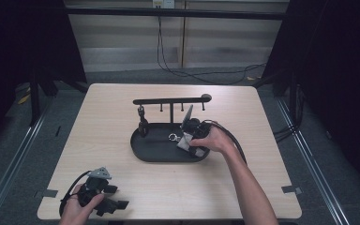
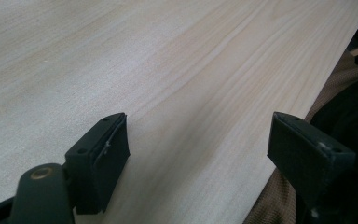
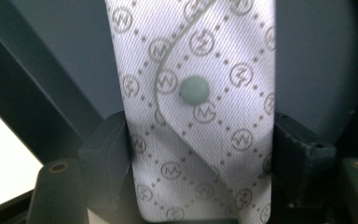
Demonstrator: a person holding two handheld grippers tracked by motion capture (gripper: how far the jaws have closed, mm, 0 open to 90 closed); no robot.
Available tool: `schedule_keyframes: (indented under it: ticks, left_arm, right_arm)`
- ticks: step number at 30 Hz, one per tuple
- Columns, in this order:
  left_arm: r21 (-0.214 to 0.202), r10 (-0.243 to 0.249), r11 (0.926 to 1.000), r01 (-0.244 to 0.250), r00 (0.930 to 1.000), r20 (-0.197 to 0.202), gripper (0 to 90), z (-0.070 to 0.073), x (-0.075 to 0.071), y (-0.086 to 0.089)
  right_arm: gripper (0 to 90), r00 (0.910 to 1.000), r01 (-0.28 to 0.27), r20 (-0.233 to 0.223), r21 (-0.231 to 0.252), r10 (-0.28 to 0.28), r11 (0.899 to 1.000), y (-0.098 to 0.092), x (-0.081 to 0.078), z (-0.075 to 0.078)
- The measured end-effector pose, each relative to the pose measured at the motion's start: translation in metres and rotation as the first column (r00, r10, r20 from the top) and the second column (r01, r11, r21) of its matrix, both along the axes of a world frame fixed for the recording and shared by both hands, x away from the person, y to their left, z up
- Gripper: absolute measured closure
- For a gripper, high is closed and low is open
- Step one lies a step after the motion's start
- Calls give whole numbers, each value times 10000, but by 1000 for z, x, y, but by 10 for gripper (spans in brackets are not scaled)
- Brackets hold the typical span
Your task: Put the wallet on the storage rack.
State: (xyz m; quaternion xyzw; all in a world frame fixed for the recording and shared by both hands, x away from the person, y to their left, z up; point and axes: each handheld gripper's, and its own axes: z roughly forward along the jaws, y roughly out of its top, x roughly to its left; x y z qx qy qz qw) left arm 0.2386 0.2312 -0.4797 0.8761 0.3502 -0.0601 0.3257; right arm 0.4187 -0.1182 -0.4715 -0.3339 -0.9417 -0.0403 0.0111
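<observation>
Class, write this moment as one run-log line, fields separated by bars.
left gripper: open, over pale wooden table | right gripper: jaws astride white monogram-patterned snap pouch, contact unclear | place: black oval tray

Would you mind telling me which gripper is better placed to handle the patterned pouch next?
Right. The right gripper already has the pouch between its jaws over the tray; the left gripper rests open near the table's front edge.

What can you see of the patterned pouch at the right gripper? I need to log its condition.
The pouch looks like pale grey woven fabric printed with circled monograms and dotted diamonds. A curved flap closes with a round grey snap. It sits between the right gripper's jaws, which touch both its edges, over the black oval tray, with a keyring beside it.
</observation>
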Motion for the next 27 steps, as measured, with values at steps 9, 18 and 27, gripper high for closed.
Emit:
schedule_keyframes:
  ticks: [9, 18, 27]
  left_arm:
    - [38, -37, 10000, 37, 10000, -23, 204, 0, 0, -1]
    - [65, -108, 9999, 109, 9999, -80, 204, -1, 1, -1]
    - [140, -171, 9998, 172, 9998, -89, 204, -1, 1, -1]
  right_arm:
    - [167, 9996, 131, 267, 19, -132, 9999, -1, -1, 3]
    - [168, 9989, 314, 344, 102, -317, 9995, -1, -4, 8]
    - [182, 9983, 250, 511, 327, -267, 9992, -7, -10, 20]
